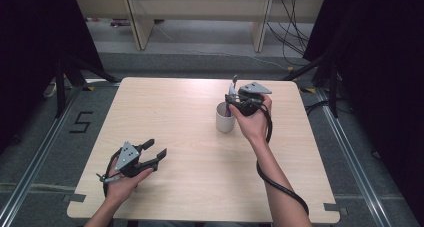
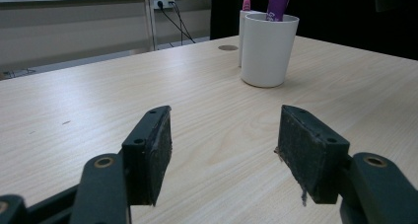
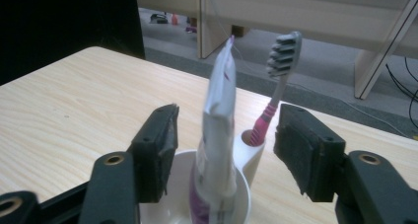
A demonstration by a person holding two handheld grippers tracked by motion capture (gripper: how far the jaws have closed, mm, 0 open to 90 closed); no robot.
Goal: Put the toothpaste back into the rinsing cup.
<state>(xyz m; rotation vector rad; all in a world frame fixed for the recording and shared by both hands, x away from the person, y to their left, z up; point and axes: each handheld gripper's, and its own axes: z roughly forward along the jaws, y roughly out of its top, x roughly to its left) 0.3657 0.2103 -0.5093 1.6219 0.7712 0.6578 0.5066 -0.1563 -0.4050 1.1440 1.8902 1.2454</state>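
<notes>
Pale wood-grain covers the square surface (image 1: 200, 152), which stands on grey floor with dark curtains at both sides and light furniture legs behind. Toward its far right stands a white cup (image 1: 225, 118) holding a toothpaste tube (image 3: 217, 130), upright with its crimped end uppermost; a pink-handled toothbrush (image 3: 276, 86) stands bristles up in a slot on the cup's far side. The right gripper (image 1: 239, 101) hangs just above the cup, its jaws spread wide on either side of the tube, with neither pad touching it. The left gripper (image 1: 150, 154) rests low near the front left corner, well apart from the cup, its jaws likewise spread with nothing but bare wood between them, pointing toward the cup.
</notes>
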